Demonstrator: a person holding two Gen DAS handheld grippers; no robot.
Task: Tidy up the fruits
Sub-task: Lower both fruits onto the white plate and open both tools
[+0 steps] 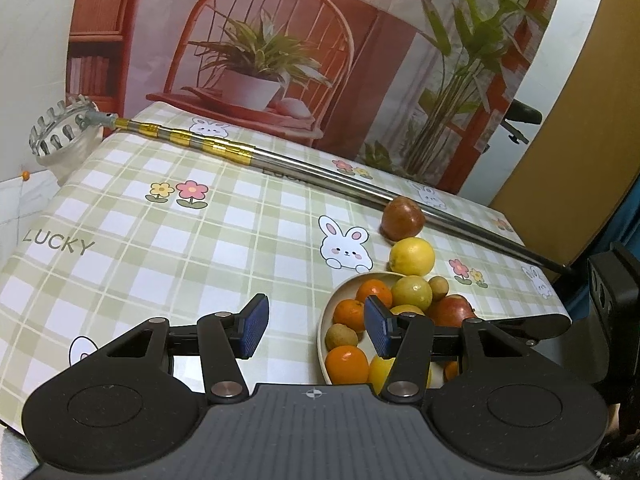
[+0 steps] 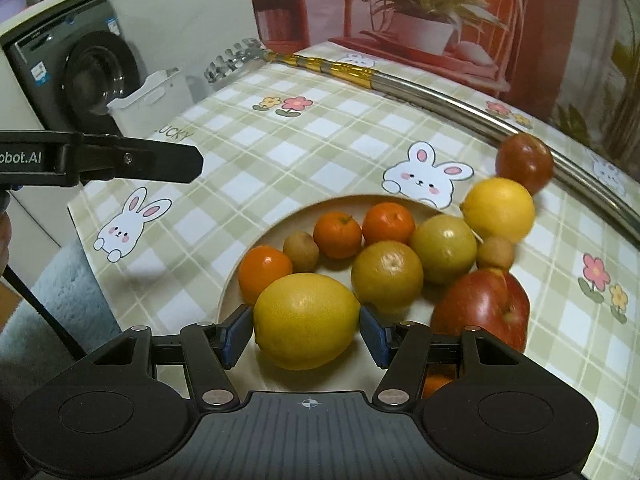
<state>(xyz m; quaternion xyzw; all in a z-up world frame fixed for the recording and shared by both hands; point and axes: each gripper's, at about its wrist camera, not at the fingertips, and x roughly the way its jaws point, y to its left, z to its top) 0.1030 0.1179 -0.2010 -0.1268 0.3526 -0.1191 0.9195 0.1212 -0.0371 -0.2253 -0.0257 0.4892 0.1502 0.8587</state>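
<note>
We see the right tool [image 2: 306, 330] pinching a large lemon [image 2: 306, 320], one blue pad [image 2: 238, 332] pressed to each side of it. The lemon sits right at the tips of the tool, above the near part of a cream plate [image 2: 248, 256].

On the plate beyond the held lemon lie three small oranges [image 2: 338, 232], two yellow-green citrus fruits [image 2: 387, 274], a small brown fruit [image 2: 301, 251] and a red apple [image 2: 484, 306] at the right edge. Just off the far right rim a second lemon [image 2: 499, 210] rests on the tabletop [image 2: 328, 140], with another small brown fruit [image 2: 495, 253] touching it and a dark red fruit [image 2: 525, 162] just behind, against a long metal pole [image 2: 460, 106].

The left tool [image 1: 316, 326] stands spread with nothing between its pads; only the checked cloth shows in the gap. In its view the plate [image 1: 322, 328] lies to the right, partly hidden behind the right-hand finger [image 1: 378, 330], which reaches over the plate's left side; whether it touches any fruit we cannot tell. From the right wrist view the left tool appears as a black arm at the far left, well apart from the plate.

The pole runs diagonally across the far tabletop to a toothed ring [image 1: 60, 128] at its end.
</note>
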